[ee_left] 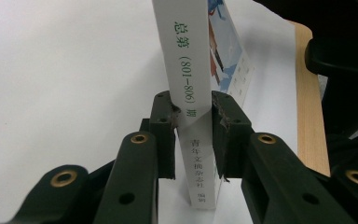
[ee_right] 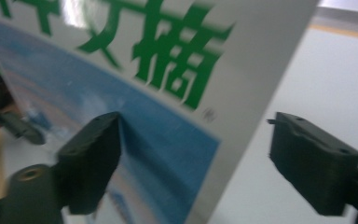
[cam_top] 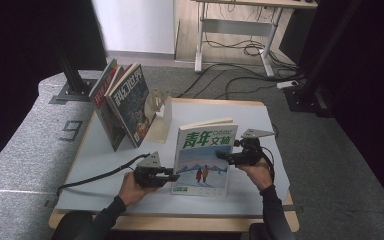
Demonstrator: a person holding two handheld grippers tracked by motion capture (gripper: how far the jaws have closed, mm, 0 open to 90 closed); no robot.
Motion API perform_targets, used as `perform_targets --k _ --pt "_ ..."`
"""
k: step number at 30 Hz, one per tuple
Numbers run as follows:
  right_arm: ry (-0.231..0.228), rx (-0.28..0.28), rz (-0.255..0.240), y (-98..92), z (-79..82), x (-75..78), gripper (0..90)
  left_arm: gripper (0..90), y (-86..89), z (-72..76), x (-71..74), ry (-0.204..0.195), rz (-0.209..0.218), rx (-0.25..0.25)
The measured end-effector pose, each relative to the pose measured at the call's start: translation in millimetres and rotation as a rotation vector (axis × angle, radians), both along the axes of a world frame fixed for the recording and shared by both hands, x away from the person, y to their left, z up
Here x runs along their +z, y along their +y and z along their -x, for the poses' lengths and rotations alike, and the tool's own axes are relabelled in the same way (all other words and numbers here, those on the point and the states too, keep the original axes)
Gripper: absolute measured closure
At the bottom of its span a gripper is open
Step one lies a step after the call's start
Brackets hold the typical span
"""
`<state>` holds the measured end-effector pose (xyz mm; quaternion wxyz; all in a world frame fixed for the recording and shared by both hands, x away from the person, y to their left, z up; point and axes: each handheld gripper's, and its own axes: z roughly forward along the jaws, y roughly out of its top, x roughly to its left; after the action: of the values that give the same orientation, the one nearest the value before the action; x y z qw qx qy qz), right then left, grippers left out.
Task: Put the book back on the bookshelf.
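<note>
One counter [cam_top: 100,165] carried an upright magazine [cam_top: 205,157] near its front edge. Left gripper [cam_top: 172,177] had its jaws clamped on the spine; right gripper [cam_top: 225,156] had its jaws wide, straddling the cover edge without pressing.

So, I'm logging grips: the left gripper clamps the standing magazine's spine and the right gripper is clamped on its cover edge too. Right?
Not quite. The left gripper does clamp the magazine's spine, but the right gripper isn't clamped: the right gripper view shows its jaws wide apart, with the cover edge between them and the pads clear of it.
</note>
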<state>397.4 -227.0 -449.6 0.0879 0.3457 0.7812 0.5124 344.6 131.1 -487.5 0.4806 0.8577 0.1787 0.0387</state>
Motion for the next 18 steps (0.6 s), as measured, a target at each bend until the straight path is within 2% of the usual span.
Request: perform_targets --k 2,4,5,8,15,18 --pt "0.008 0.039 -0.018 -0.1 0.6 -2.3 27.2 72.4 0.3 -0.1 0.0 0.003 0.001 -0.001" --pt "0.002 0.026 -0.005 -0.4 2.0 -0.9 34.7 72.3 1.0 -0.2 0.1 0.005 0.003 0.0" --pt "0.002 0.013 -0.005 -2.3 2.4 1.0 42.0 72.3 1.4 -0.2 0.1 0.006 0.004 -0.001" --pt "0.003 0.007 -0.047 -9.2 2.5 4.5 55.3 72.4 2.6 0.3 0.3 0.0 0.004 -0.011" --pt "-0.057 -0.001 -0.021 -6.4 6.3 9.0 61.0 72.0 3.7 -1.9 1.0 0.005 0.001 -0.016" --pt "-0.078 -0.007 -0.021 -4.5 6.5 11.7 61.8 72.2 4.0 -3.0 1.1 -0.013 0.004 -0.005"
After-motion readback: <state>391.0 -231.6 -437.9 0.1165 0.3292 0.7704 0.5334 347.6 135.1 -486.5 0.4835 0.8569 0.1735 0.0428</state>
